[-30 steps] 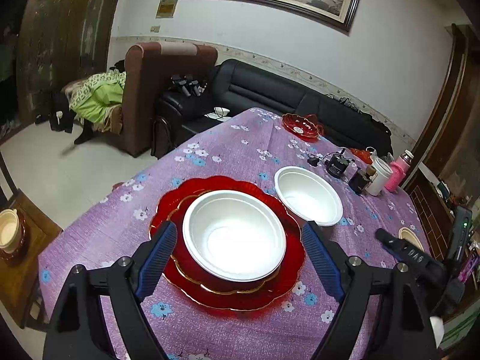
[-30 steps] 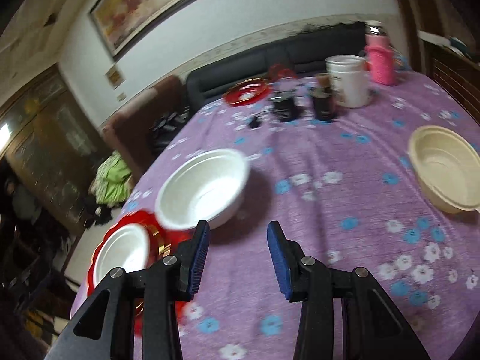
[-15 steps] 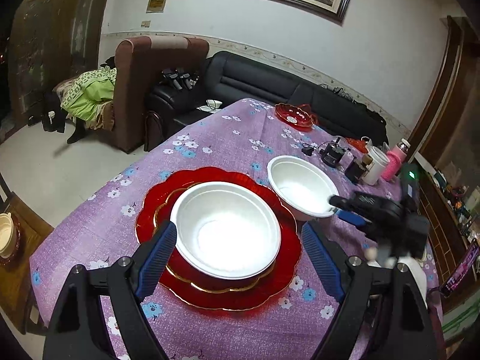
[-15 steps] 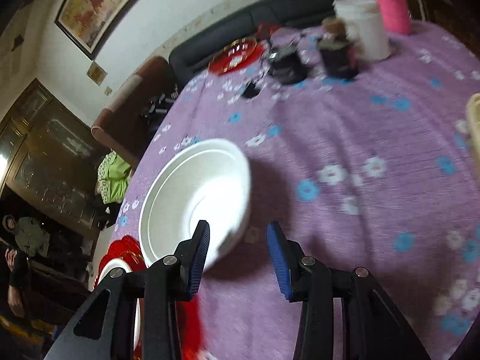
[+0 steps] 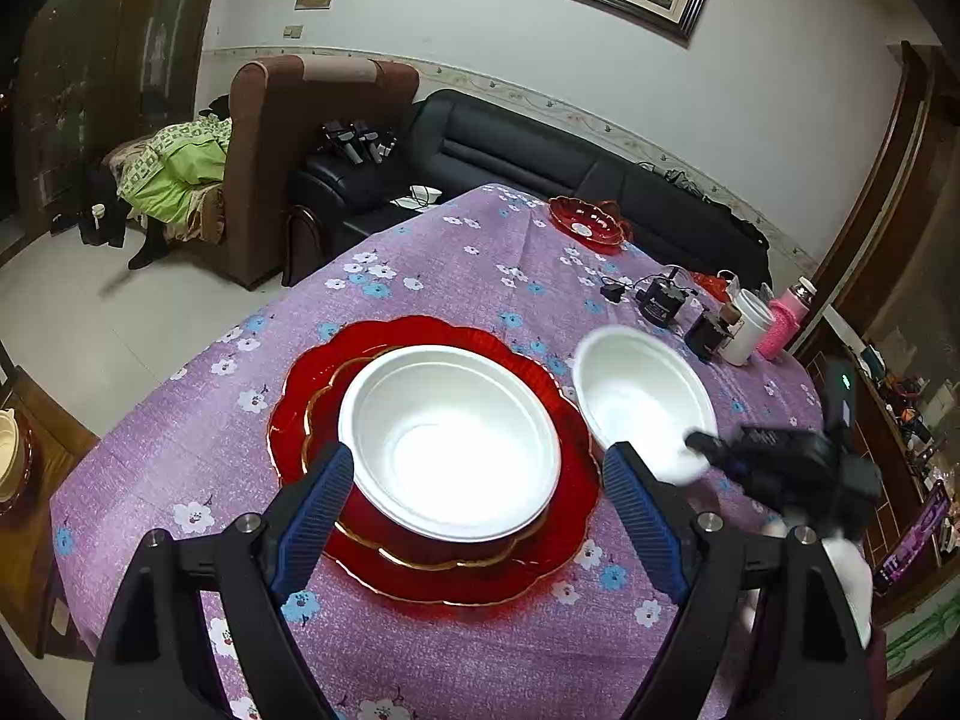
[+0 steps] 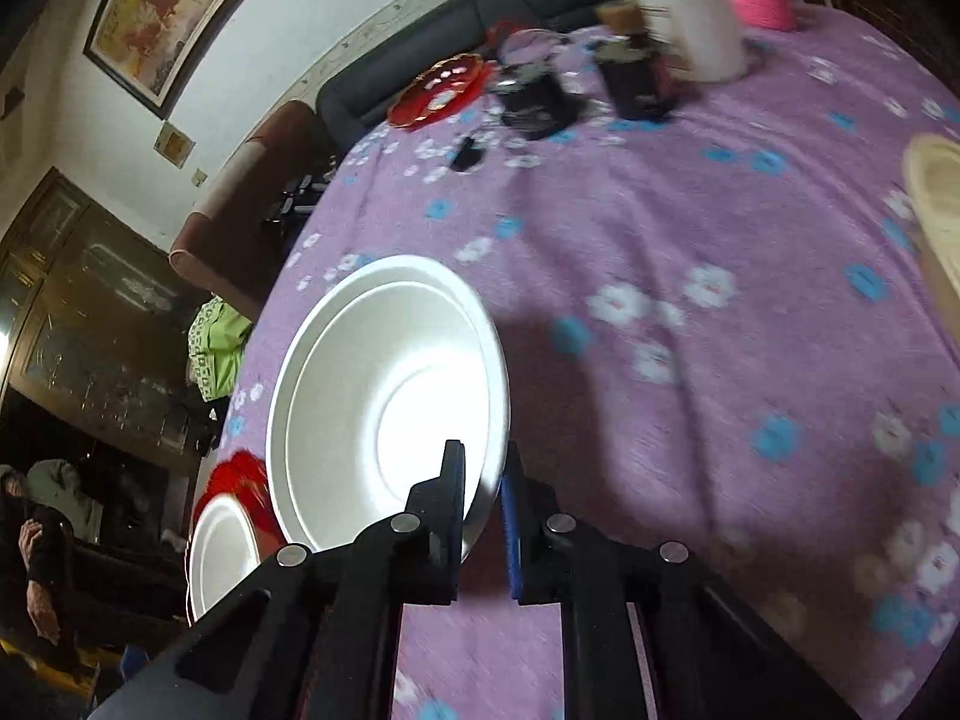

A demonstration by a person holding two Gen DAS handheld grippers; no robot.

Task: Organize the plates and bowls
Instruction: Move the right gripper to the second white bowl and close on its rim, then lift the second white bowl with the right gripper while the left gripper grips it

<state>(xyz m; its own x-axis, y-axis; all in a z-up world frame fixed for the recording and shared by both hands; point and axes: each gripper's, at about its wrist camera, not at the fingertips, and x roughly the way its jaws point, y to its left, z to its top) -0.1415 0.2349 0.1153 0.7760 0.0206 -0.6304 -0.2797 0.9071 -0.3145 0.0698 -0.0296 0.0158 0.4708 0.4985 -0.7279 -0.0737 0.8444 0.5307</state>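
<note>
Right gripper (image 6: 483, 480) pinching near rim of smaller white bowl (image 6: 384, 396), blue pads either side of its thin edge; rim partly hidden behind fingers, motion blur softening cloth around it. Left gripper (image 5: 474, 516) spread wide, ribbed blue pads flanking larger white bowl (image 5: 450, 438), not touching it. That bowl seated on scalloped red plate (image 5: 540, 576) with gold-lined inner ring, glossy. Both on desk (image 5: 420, 276) under purple flowered cloth. Cream bowl (image 6: 936, 204) cut off at right edge. Farther back, small red dish (image 5: 585, 222), white cup (image 6: 690, 18), pink bottle (image 5: 780, 324)
</note>
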